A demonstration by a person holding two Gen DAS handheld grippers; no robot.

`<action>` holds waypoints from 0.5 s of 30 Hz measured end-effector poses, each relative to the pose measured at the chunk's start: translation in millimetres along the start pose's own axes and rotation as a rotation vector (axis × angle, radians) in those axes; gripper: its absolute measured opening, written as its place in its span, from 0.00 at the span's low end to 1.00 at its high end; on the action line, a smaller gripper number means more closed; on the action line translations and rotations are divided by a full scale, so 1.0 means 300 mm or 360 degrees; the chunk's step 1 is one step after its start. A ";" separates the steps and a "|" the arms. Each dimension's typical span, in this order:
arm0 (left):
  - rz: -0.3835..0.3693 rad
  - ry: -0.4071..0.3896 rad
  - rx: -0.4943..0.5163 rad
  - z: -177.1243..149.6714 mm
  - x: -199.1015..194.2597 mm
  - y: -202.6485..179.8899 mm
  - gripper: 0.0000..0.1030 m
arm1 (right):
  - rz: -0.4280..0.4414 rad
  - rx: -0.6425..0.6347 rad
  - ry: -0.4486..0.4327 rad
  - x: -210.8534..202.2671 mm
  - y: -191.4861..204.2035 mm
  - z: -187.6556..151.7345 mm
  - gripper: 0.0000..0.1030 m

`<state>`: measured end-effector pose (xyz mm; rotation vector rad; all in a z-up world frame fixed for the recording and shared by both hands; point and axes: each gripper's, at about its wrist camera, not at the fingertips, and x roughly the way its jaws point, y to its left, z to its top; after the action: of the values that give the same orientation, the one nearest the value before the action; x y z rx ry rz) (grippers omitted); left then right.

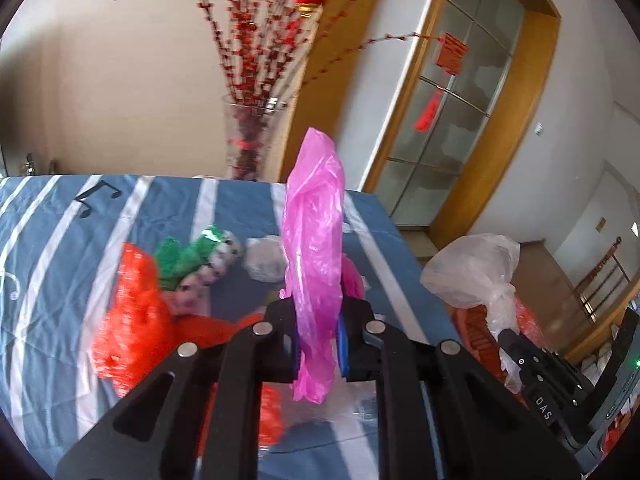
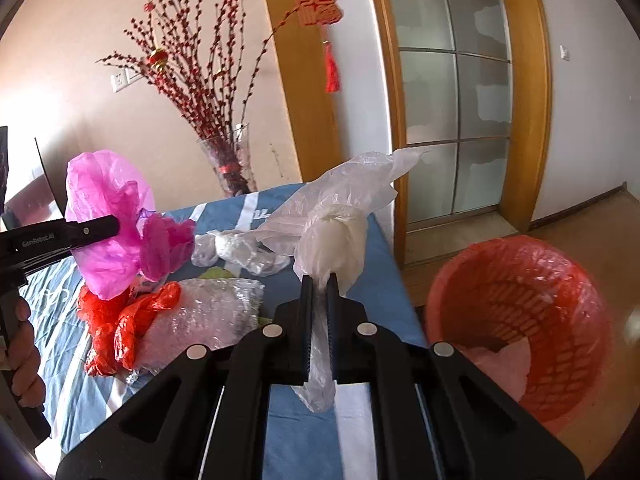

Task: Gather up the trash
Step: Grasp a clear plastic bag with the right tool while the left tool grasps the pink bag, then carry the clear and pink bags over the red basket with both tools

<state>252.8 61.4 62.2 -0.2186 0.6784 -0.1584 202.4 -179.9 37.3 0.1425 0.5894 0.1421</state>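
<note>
several bags litter striped bedspread (image 2: pixel 288 440) (basket (image 2: pixel 560 380) beside).

Readable text is scarce. "DAS" in white letters stands on the black body of the right gripper (image 1: pixel 508 338), seen at the lower right of the left wrist view. "GenRobot.AI" in small pale print stands on the black body of the left gripper (image 2: pixel 114 226), at the left edge of the right wrist view (slightly blurred, reading fairly sure). A red hanging ornament (image 2: pixel 320 8) shaped as a Chinese character, likely 福, hangs by the door frame. Black music-note print (image 1: pixel 96 198) marks the striped cloth.
</note>
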 end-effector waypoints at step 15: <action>-0.0259 0.0129 0.0136 -0.086 0.112 -0.334 0.14 | -0.0181 0.0121 -0.0054 -0.124 -0.228 -0.059 0.07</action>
<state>254.8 -46.3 47.5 -0.1861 0.7329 -0.3527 168.2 -251.7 31.1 0.1847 0.5680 0.0072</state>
